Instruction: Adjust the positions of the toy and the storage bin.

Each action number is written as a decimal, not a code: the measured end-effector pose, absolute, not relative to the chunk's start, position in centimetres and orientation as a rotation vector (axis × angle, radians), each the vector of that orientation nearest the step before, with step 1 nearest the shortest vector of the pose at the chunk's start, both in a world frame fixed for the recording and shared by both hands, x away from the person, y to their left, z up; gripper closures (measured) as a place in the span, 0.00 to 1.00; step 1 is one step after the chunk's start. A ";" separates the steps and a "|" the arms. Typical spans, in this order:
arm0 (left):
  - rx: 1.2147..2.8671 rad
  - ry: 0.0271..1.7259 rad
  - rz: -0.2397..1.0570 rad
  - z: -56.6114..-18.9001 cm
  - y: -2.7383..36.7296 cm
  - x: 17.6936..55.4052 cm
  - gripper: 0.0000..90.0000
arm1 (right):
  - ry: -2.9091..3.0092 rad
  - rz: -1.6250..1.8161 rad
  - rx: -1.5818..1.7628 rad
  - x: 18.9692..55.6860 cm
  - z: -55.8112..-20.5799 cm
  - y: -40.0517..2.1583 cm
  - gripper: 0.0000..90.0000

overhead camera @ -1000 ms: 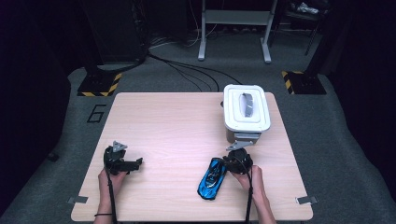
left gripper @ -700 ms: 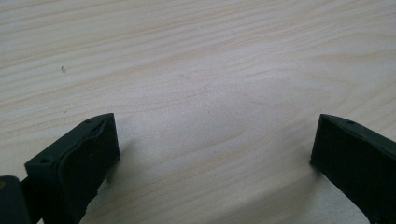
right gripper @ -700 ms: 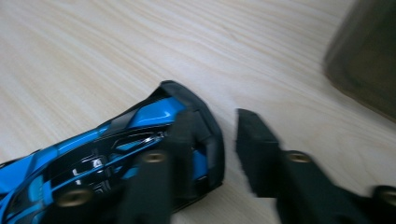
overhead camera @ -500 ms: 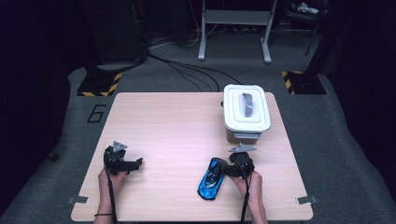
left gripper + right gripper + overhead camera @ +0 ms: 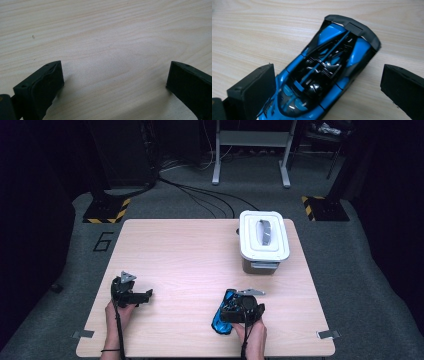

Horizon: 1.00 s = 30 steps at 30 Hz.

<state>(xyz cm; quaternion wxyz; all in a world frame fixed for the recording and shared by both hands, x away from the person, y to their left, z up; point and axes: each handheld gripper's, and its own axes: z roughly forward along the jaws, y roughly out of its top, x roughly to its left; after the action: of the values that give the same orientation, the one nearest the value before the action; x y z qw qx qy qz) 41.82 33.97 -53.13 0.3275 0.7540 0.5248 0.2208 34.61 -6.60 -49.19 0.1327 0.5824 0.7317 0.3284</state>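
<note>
At the near edge of the table [image 5: 190,245], the right gripper [image 5: 243,311] sits over a blue toy car [image 5: 324,77]. Its jaws have just been opening and now stand spread wide, with the car between them. The left jaw is just beside the car's side, perhaps touching it; the right jaw stands clear of it. The car lies flat on the wood, its dark tail pointing away from the gripper. To the left, also near the front edge, the left gripper [image 5: 131,293] rests with its jaws spread over bare wood. Farther back on the right stands a white lidded box [image 5: 263,240], well apart from the car.
</note>
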 end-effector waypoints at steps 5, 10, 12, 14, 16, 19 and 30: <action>1.973 1.375 0.578 -53.1 34.0 41.8 0.01 | 2.109 0.871 1.717 35.8 -49.6 -5.2 0.00; 1.974 1.375 0.578 -53.1 34.0 41.8 0.01 | 2.059 0.750 1.725 36.8 -49.7 -4.1 0.00; 1.974 1.375 0.578 -53.1 34.0 41.8 0.01 | 2.052 0.717 1.722 36.9 -49.7 -4.0 0.00; 1.974 1.374 0.580 -53.1 34.0 41.8 0.01 | 2.047 0.706 1.723 36.9 -49.6 -3.9 0.00; 1.974 1.374 0.580 -53.1 34.0 41.8 0.01 | 2.042 0.691 1.721 37.1 -49.6 -3.7 0.00; 1.974 1.374 0.580 -53.1 34.0 41.8 0.01 | 2.039 0.641 1.704 37.3 -49.7 -3.2 0.00; 1.974 1.374 0.580 -53.1 34.0 41.8 0.01 | 2.053 0.635 1.654 37.5 -50.2 -3.3 0.02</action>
<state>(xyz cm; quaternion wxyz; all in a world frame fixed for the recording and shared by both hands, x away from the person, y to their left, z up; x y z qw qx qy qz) 41.83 33.96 -53.13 0.3279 0.7538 0.5247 0.2214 37.53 -3.29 -50.16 0.2132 0.5959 0.7397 0.2288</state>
